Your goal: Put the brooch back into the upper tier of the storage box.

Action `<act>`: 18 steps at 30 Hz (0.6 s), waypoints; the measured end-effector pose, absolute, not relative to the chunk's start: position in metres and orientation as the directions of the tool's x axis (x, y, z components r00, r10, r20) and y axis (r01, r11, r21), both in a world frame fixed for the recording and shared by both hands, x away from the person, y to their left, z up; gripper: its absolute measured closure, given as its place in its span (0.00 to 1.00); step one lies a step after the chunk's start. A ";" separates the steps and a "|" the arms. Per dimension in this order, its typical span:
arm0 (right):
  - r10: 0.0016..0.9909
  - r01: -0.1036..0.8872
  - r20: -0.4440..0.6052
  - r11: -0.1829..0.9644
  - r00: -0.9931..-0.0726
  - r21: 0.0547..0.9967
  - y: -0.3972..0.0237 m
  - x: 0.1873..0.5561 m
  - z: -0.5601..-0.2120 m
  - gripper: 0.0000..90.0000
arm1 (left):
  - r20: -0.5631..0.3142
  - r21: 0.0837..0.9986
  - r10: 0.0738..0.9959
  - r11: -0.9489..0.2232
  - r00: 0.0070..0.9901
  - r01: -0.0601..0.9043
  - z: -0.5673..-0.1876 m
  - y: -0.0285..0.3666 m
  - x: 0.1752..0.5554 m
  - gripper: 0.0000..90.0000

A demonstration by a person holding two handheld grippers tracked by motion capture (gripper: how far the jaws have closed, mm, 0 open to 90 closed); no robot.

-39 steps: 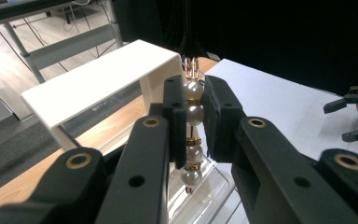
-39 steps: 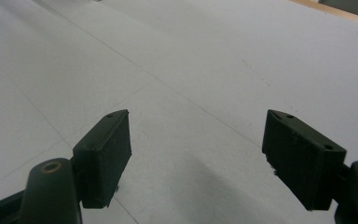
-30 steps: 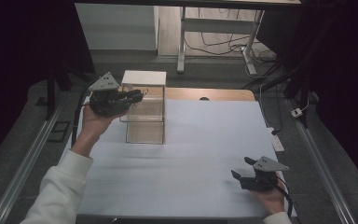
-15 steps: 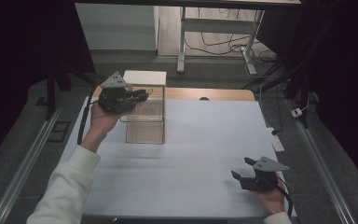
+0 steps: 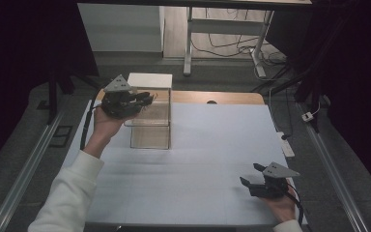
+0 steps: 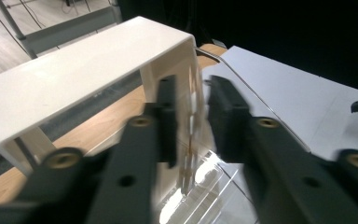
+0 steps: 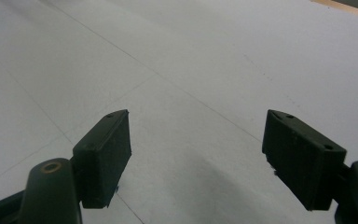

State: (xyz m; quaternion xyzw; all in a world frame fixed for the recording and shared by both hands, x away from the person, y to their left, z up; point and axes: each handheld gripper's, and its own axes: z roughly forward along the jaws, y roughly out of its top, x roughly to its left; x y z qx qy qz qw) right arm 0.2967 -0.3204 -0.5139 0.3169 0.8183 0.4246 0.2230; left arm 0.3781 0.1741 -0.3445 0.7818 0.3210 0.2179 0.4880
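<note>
A clear plastic box [image 5: 149,126] stands at the back left of the white table top [image 5: 203,145], with a white bent cover [image 5: 149,80] over its far end. My left gripper [image 5: 147,99] reaches in from the left at the box's upper rim. In the left gripper view its jaws have just been opening; the thin clear wall [image 6: 191,126] stands between them with a small gap on each side, and the white cover [image 6: 74,74] lies just beyond. My right gripper [image 5: 251,175] rests open at the front right, nothing between its pads [image 7: 105,149].
A wooden strip [image 5: 217,97] runs along the table's far edge. Metal rails [image 5: 26,164] flank both sides. A small white adapter [image 5: 287,147] lies at the right edge. Desk legs and cables stand on the floor beyond.
My left gripper has shifted a little to the right at the box's rim and turned slightly. The right gripper has stayed where it was.
</note>
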 end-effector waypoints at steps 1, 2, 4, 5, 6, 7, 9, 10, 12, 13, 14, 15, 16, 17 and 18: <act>0.708 0.329 -0.096 0.439 -0.700 0.836 -0.321 0.297 -0.514 0.26 | 0.029 0.905 0.718 -0.314 0.695 0.287 -0.344 0.175 0.378 0.72; 0.708 0.329 -0.096 0.439 -0.699 0.836 -0.321 0.297 -0.514 0.26 | 0.028 0.907 0.719 -0.310 0.694 0.285 -0.344 0.175 0.377 0.70; 0.708 0.330 -0.096 0.439 -0.699 0.836 -0.321 0.297 -0.514 0.26 | 0.022 0.909 0.717 -0.304 0.696 0.285 -0.344 0.176 0.376 0.66; 0.709 0.330 -0.096 0.439 -0.699 0.836 -0.321 0.297 -0.514 0.26 | 0.022 0.909 0.717 -0.304 0.696 0.285 -0.344 0.176 0.376 0.63; 0.708 0.330 -0.096 0.439 -0.699 0.836 -0.321 0.297 -0.514 0.26 | 0.012 0.911 0.717 -0.295 0.697 0.287 -0.344 0.177 0.375 0.60; 0.708 0.330 -0.096 0.439 -0.699 0.836 -0.320 0.297 -0.514 0.26 | 0.012 0.911 0.717 -0.295 0.697 0.287 -0.344 0.177 0.375 0.58; 0.708 0.329 -0.097 0.439 -0.699 0.836 -0.320 0.296 -0.514 0.26 | 0.004 0.914 0.715 -0.287 0.699 0.288 -0.344 0.178 0.374 0.54; 0.709 0.328 -0.096 0.437 -0.699 0.838 -0.321 0.296 -0.514 0.26 | 0.000 0.915 0.714 -0.283 0.701 0.288 -0.344 0.179 0.372 0.53; 0.709 0.329 -0.096 0.437 -0.699 0.837 -0.321 0.296 -0.514 0.26 | -0.006 0.916 0.711 -0.278 0.703 0.290 -0.344 0.180 0.370 0.50; 0.709 0.329 -0.096 0.437 -0.699 0.837 -0.321 0.296 -0.514 0.26 | -0.006 0.916 0.711 -0.278 0.703 0.290 -0.344 0.180 0.370 0.48; 0.709 0.329 -0.096 0.437 -0.699 0.837 -0.321 0.296 -0.514 0.26 | -0.007 0.915 0.710 -0.278 0.704 0.291 -0.344 0.181 0.369 0.48; 0.710 0.329 -0.096 0.437 -0.697 0.837 -0.321 0.296 -0.514 0.26 | -0.009 0.916 0.710 -0.277 0.704 0.291 -0.344 0.183 0.365 0.45; 0.711 0.330 -0.097 0.437 -0.696 0.837 -0.321 0.296 -0.513 0.26 | -0.009 0.915 0.709 -0.278 0.705 0.291 -0.345 0.184 0.363 0.43; 0.712 0.329 -0.097 0.436 -0.695 0.838 -0.321 0.296 -0.513 0.26 | -0.009 0.915 0.709 -0.278 0.705 0.291 -0.345 0.184 0.363 0.42; 0.713 0.329 -0.100 0.438 -0.695 0.837 -0.322 0.296 -0.513 0.26 | -0.006 0.914 0.710 -0.282 0.705 0.292 -0.345 0.186 0.360 0.41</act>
